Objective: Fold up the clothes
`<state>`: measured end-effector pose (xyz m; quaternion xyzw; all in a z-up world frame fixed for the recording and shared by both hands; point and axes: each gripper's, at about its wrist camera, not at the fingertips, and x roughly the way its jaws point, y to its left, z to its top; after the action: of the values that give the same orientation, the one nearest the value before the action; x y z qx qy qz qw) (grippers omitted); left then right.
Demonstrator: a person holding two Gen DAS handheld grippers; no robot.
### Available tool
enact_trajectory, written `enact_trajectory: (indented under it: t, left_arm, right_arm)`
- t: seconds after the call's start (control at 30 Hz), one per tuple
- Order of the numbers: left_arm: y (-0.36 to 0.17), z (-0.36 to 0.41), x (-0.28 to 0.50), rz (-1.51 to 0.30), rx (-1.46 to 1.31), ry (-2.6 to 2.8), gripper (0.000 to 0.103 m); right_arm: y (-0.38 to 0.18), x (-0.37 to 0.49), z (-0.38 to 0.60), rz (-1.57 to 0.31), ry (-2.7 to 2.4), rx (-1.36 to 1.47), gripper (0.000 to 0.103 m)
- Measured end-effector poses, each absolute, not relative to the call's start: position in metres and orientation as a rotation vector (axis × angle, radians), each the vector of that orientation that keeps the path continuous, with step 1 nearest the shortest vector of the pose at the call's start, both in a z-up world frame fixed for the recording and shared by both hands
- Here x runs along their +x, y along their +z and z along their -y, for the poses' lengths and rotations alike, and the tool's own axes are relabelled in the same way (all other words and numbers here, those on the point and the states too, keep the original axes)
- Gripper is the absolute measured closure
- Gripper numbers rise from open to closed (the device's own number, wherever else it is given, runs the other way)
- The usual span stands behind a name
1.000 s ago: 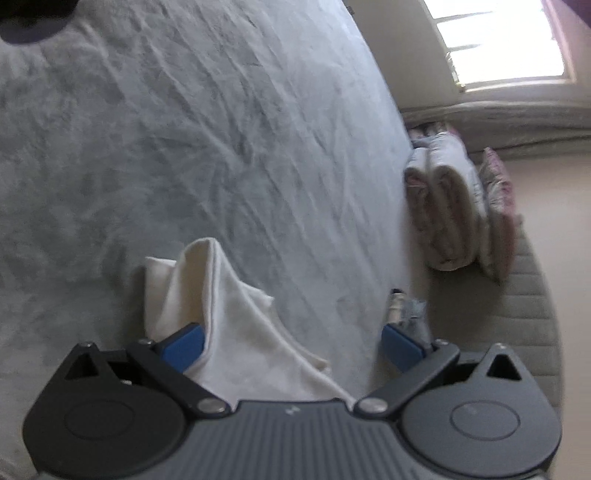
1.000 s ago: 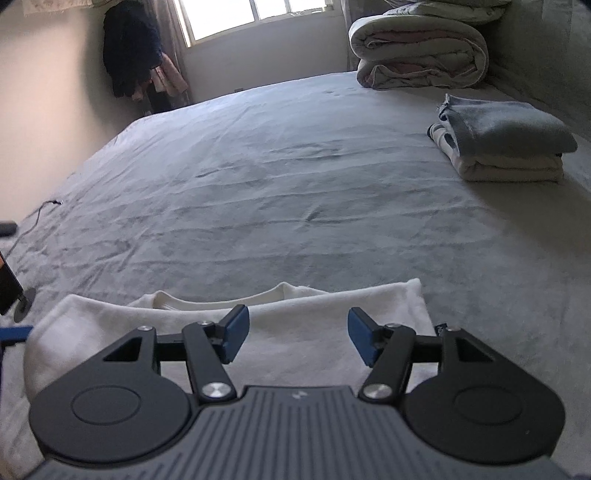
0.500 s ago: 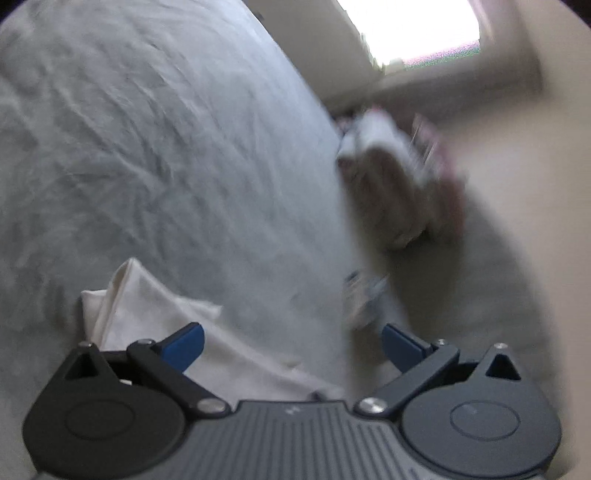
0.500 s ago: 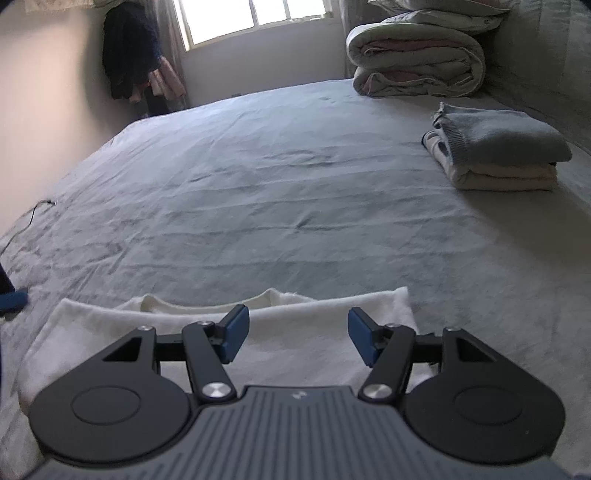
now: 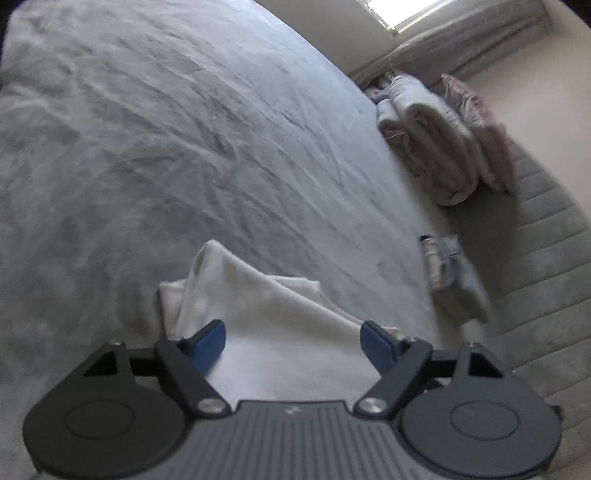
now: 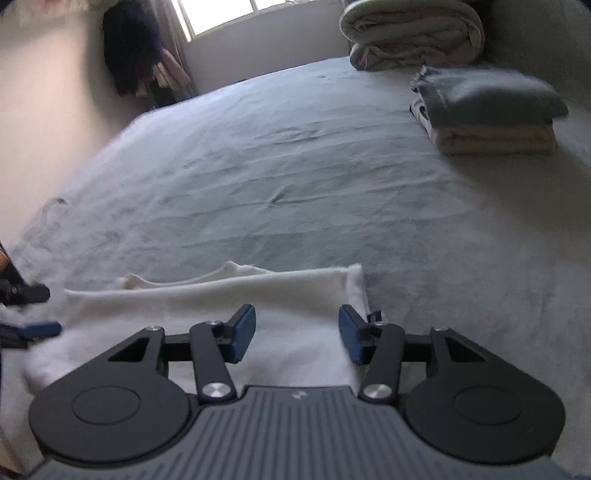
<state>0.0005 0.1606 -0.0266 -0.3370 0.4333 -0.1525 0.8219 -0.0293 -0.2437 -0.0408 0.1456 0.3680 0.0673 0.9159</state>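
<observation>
A white garment [image 6: 207, 299] lies flat on the grey bed [image 6: 295, 166], neckline toward the far side. My right gripper [image 6: 295, 332] hovers low over its right part. Its jaws are closing with cloth beneath and between them, and the right pad stands at the garment's right edge. In the left wrist view the same garment [image 5: 266, 325] shows a raised fold at its far end. My left gripper [image 5: 293, 341] is over it, jaws wide and closing, with the pads apart from the cloth. One of the left gripper's fingers [image 6: 40, 328] shows at the left edge of the right wrist view.
A folded stack of clothes [image 6: 487, 107], grey on top, sits at the far right of the bed, and it also shows as the stack [image 5: 450, 273] by the headboard [image 5: 546, 240]. Rolled bedding [image 6: 410, 33] lies behind it. Dark clothes [image 6: 129, 55] hang by the window.
The left gripper has rolled and its jaws have narrowed over the cloth. The right gripper has shifted right along the garment, so the right edge now meets its right pad; its jaws narrowed slightly.
</observation>
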Motion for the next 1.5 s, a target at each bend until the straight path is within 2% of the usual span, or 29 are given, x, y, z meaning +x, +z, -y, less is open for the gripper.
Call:
enact_trajectory:
  t: [0.1, 0.27, 0.6, 0.67, 0.83, 0.9, 1.0, 1.17, 1.23, 1.4, 1.5]
  left_arm:
    - [-0.02, -0.173, -0.01, -0.929, -0.741, -0.354, 0.018]
    - [-0.024, -0.194, -0.027, -1.043, -0.846, -0.377, 0.016]
    - [-0.06, -0.187, -0.052, -1.196, -1.008, -0.379, 0.018]
    - [-0.069, -0.186, -0.053, -1.18, -1.066, -0.333, 0.022]
    - [-0.088, -0.186, -0.06, -1.116, -1.236, -0.208, 0.041]
    - [-0.093, -0.187, -0.063, -1.091, -1.297, -0.175, 0.043]
    - [-0.092, -0.189, -0.066, -1.065, -1.318, -0.118, 0.058]
    - [-0.078, -0.183, -0.066, -1.045, -1.217, -0.066, 0.062]
    - [-0.069, -0.179, -0.066, -1.04, -1.154, -0.045, 0.062]
    - [-0.044, -0.188, -0.06, -0.998, -0.997, 0.003, 0.056]
    - [-0.02, -0.197, -0.057, -0.92, -0.84, 0.03, 0.031]
  right_arm:
    - [-0.028, -0.044, 0.254, -0.767, 0.165, 0.363, 0.045]
    - [-0.018, -0.072, 0.267, -0.814, 0.171, 0.432, 0.045]
    - [-0.037, -0.088, 0.292, -0.966, 0.196, 0.737, 0.042]
    - [-0.045, -0.086, 0.295, -0.999, 0.199, 0.813, 0.041]
    - [-0.059, -0.084, 0.298, -1.059, 0.207, 0.946, 0.039]
    - [-0.066, -0.084, 0.298, -1.086, 0.209, 1.003, 0.039]
    - [-0.07, -0.085, 0.297, -1.104, 0.206, 1.052, 0.039]
    - [-0.059, -0.091, 0.3, -0.995, 0.112, 1.04, 0.045]
    - [-0.048, -0.091, 0.304, -0.928, 0.039, 0.954, 0.055]
    - [-0.031, -0.097, 0.315, -0.838, -0.035, 0.901, 0.055]
    - [-0.025, -0.102, 0.315, -0.818, -0.035, 0.866, 0.054]
